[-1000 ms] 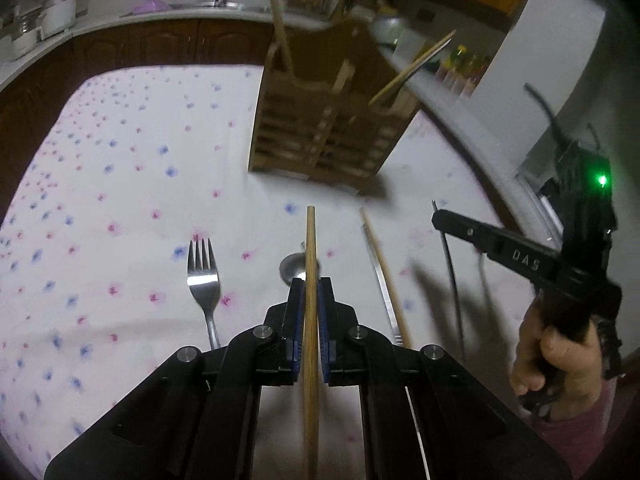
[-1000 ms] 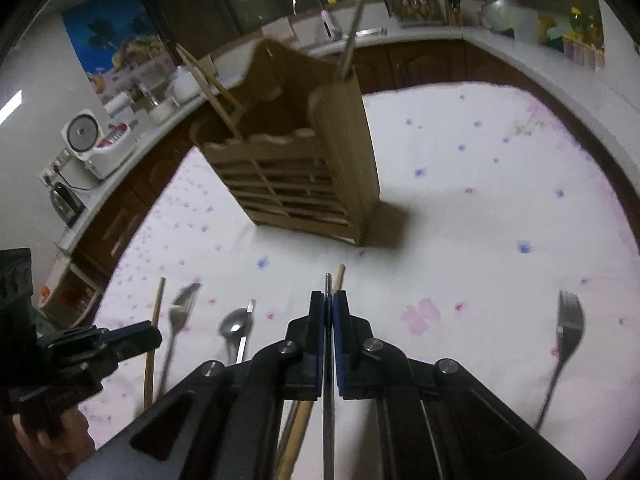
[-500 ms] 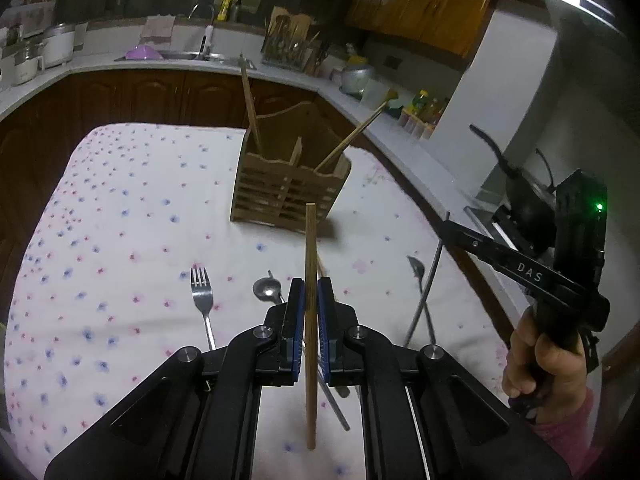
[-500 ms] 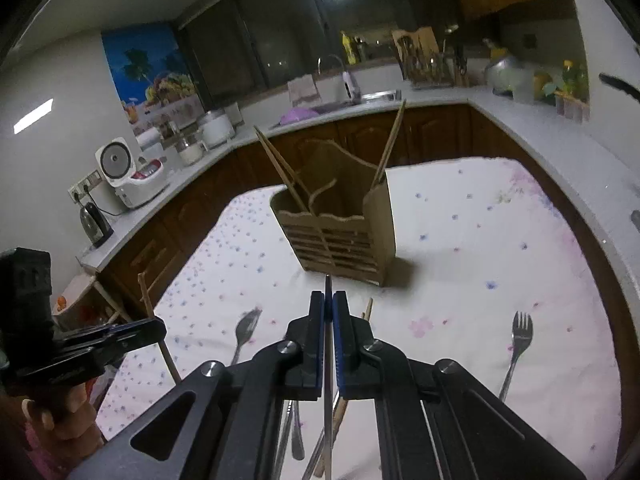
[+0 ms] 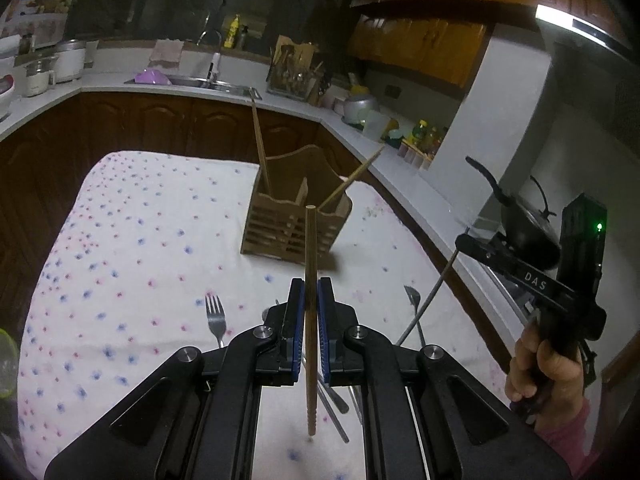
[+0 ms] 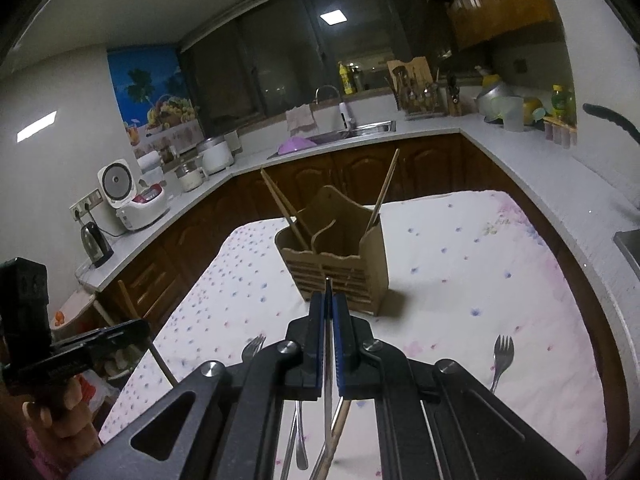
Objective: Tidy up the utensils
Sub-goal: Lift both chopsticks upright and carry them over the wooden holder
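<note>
My left gripper is shut on a wooden chopstick and holds it high above the table, upright between the pads. My right gripper is shut on a thin metal chopstick, also lifted; it shows in the left wrist view. The wooden utensil holder stands at the table's far middle with wooden chopsticks leaning in its compartments; it shows in the right wrist view. On the floral cloth lie a fork, a spoon, another fork and a wooden chopstick.
The table with the floral cloth is ringed by a white kitchen counter with a rice cooker, kettle, sink and a black pan. Dark wood cabinets stand under the counter.
Both grippers have risen well above the table with their chopsticks still held. The views have tilted up, and the holder now looks smaller and farther away.
</note>
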The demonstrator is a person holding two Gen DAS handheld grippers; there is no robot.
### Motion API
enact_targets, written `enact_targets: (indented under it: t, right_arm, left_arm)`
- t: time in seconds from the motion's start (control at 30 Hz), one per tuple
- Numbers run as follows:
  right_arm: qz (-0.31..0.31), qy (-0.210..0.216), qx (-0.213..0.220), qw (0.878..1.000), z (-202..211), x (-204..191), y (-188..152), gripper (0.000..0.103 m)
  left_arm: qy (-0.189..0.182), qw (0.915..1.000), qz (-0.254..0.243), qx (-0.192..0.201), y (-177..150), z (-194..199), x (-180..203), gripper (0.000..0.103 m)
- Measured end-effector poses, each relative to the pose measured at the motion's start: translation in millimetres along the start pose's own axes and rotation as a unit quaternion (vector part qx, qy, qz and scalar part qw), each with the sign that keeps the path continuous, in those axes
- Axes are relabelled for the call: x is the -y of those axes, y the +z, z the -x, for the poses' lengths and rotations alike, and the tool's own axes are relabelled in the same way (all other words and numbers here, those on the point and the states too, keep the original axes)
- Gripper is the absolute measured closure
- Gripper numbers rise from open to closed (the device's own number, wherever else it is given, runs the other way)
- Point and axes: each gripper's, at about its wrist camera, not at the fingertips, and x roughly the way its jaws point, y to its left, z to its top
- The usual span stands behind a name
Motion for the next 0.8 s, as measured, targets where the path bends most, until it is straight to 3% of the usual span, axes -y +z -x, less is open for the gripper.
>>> enact_targets:
  t: [0.8]
  right_arm:
    - [-0.01, -0.019, 0.033, 0.999, -2.1, 9.8, 19.4, 0.099]
  left_arm:
    - [0.014, 0.9989, -0.001, 0.045, 32.9, -0.1, -2.4, 0.098]
